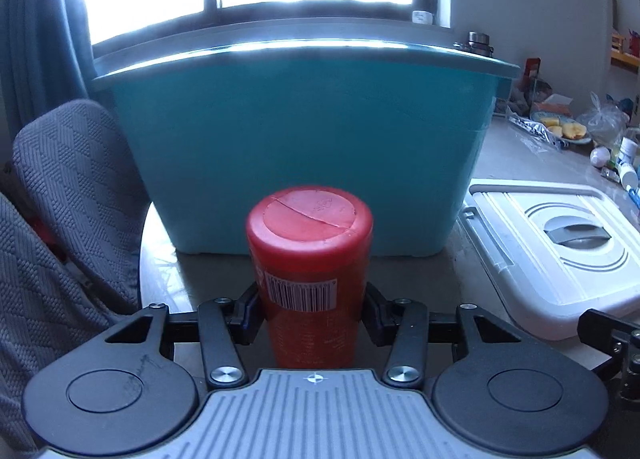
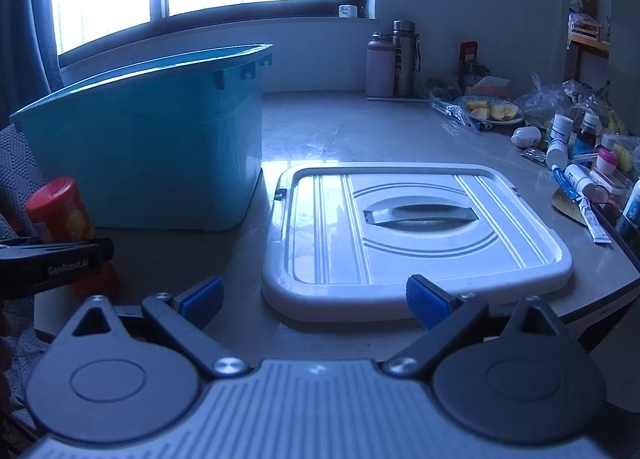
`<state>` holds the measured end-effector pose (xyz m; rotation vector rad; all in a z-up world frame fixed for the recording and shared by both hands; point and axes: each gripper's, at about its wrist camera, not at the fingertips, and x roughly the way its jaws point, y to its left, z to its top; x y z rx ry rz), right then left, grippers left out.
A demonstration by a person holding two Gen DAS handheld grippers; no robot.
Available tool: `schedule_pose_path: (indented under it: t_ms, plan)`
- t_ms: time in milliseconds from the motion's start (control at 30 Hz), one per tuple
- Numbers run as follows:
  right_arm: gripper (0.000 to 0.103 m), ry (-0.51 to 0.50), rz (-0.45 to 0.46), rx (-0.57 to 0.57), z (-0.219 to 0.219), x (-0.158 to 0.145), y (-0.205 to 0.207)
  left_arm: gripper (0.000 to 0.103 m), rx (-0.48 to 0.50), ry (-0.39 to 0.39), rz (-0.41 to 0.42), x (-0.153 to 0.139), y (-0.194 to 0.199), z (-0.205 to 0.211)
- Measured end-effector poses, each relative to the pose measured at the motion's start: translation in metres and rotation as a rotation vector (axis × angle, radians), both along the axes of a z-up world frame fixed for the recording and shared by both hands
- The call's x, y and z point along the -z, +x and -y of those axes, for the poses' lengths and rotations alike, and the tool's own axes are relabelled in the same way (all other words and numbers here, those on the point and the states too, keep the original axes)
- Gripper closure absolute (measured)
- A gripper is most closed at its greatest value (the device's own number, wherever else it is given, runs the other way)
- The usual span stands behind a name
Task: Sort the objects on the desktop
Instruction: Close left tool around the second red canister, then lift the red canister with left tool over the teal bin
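My left gripper (image 1: 312, 305) is shut on a red cylindrical can (image 1: 310, 259) with a barcode label, held upright in front of the teal storage bin (image 1: 304, 139). The can (image 2: 60, 211) and the left gripper (image 2: 60, 259) also show at the far left of the right wrist view, beside the bin (image 2: 160, 147). My right gripper (image 2: 314, 299) is open and empty, over the near edge of the white bin lid (image 2: 416, 235) that lies flat on the table. The bin's inside is hidden.
Small bottles and tubes (image 2: 576, 163) crowd the table's right edge. A plate of apple slices (image 2: 492, 111) and two flasks (image 2: 392, 59) stand at the back. A grey fabric chair (image 1: 60, 219) is on the left.
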<state>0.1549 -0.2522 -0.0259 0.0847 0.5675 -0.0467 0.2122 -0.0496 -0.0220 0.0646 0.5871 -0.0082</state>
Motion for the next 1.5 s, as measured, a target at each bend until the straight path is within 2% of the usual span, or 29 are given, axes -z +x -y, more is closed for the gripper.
schedule_pose_path:
  t_ms: [200,367,600,800,1167,1500]
  plan:
    - [0.005,0.013,0.008,-0.032,-0.006,-0.003,-0.005,0.054,-0.029,0.001,-0.002,-0.009,-0.012,-0.008]
    - [0.005,0.029,0.030,-0.058,-0.010,-0.013,-0.012,0.054,-0.038,0.001,0.020,-0.028,-0.025,-0.019]
    - [0.005,0.041,0.057,-0.077,-0.014,-0.036,-0.018,0.053,-0.034,0.004,0.044,-0.070,-0.033,-0.025]
    - [0.005,0.058,0.048,-0.075,-0.014,-0.048,-0.018,0.053,-0.020,-0.005,0.084,-0.118,-0.029,-0.027]
    - [0.005,0.092,0.088,-0.003,-0.017,-0.065,-0.005,0.053,0.015,-0.009,0.161,-0.191,0.010,-0.026]
    - [0.005,0.116,0.100,0.085,-0.027,-0.068,0.008,0.053,0.063,-0.011,0.141,-0.207,0.072,-0.035]
